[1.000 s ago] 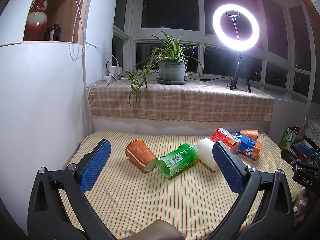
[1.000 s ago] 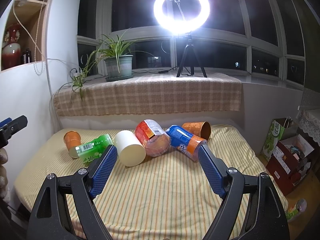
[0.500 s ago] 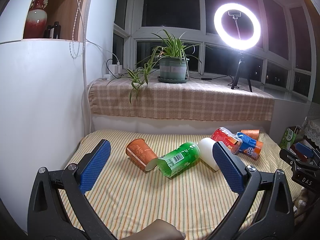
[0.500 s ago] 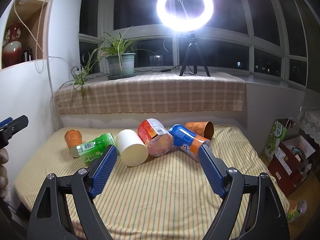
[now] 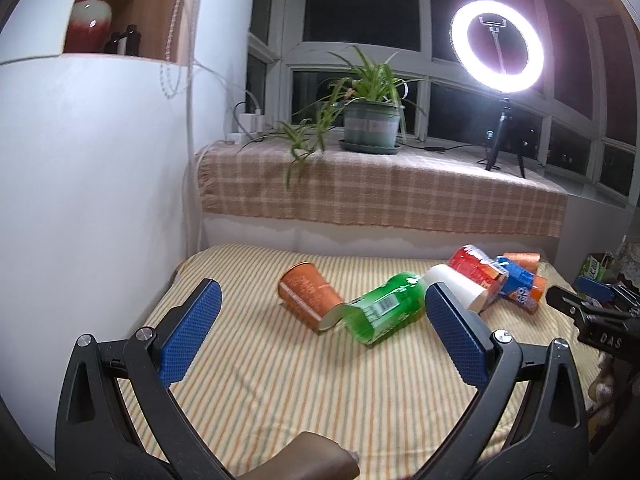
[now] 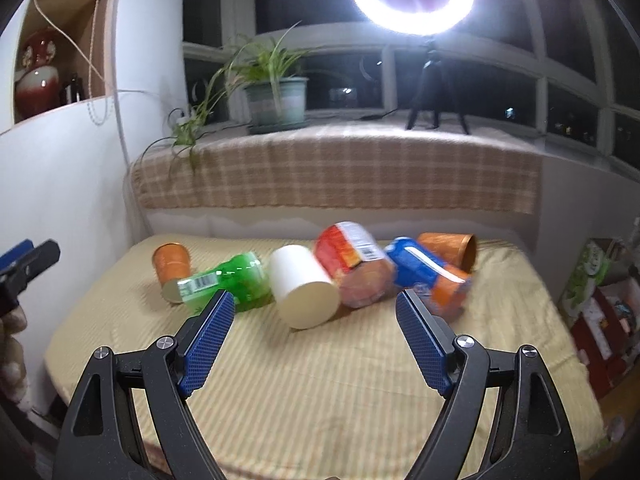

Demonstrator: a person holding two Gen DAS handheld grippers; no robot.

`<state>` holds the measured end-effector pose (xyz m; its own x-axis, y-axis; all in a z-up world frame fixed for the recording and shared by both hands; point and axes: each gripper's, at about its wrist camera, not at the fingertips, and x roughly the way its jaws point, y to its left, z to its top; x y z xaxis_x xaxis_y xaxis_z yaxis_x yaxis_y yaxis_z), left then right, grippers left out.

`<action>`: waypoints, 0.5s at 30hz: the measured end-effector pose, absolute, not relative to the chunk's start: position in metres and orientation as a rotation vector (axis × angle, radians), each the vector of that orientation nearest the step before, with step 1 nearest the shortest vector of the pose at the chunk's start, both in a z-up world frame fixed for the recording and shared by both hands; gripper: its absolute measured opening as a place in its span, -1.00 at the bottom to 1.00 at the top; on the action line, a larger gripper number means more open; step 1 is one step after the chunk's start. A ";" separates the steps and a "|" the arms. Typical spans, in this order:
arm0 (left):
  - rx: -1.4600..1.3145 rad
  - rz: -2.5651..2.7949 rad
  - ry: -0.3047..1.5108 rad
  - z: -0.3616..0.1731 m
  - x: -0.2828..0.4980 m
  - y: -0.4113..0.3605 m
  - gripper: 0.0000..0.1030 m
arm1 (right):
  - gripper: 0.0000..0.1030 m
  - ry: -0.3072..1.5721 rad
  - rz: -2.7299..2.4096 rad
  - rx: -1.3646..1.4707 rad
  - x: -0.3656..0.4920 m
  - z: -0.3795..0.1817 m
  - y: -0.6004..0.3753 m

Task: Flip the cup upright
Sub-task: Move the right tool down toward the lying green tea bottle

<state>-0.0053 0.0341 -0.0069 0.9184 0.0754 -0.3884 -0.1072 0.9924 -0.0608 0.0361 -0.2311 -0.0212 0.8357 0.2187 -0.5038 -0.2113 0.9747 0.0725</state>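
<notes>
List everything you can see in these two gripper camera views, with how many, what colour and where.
Cups: six, all on their sides in a row on the striped cloth: orange cup far left, green cup, white cup, red cup, blue-and-orange cup, orange cup far right.
Striped cloth: one, yellow, covering the surface.
Checked cloth: one, beige, over the window ledge.
Potted plant: one, green, on the ledge.
Ring light: one, lit white, on a black tripod on the ledge.
Vase: one, red and white, in the shelf nook.
Left gripper: open, blue pads, empty.
Right gripper: open, blue pads, empty.
</notes>
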 end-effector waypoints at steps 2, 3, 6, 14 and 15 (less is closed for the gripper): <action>-0.083 0.109 0.402 -0.009 -0.007 0.040 1.00 | 0.61 0.583 0.271 0.036 0.050 -0.024 -0.224; -0.081 0.116 0.405 -0.011 -0.007 0.043 1.00 | 0.61 0.603 0.297 0.049 0.057 -0.026 -0.221; -0.077 0.137 0.417 -0.014 -0.011 0.051 1.00 | 0.61 0.623 0.363 0.000 0.075 -0.028 -0.204; -0.090 0.199 0.448 -0.022 -0.021 0.075 1.00 | 0.61 0.604 0.666 -0.499 0.117 -0.038 -0.136; -0.093 0.208 0.452 -0.023 -0.022 0.078 1.00 | 0.61 0.599 0.703 -0.565 0.120 -0.040 -0.130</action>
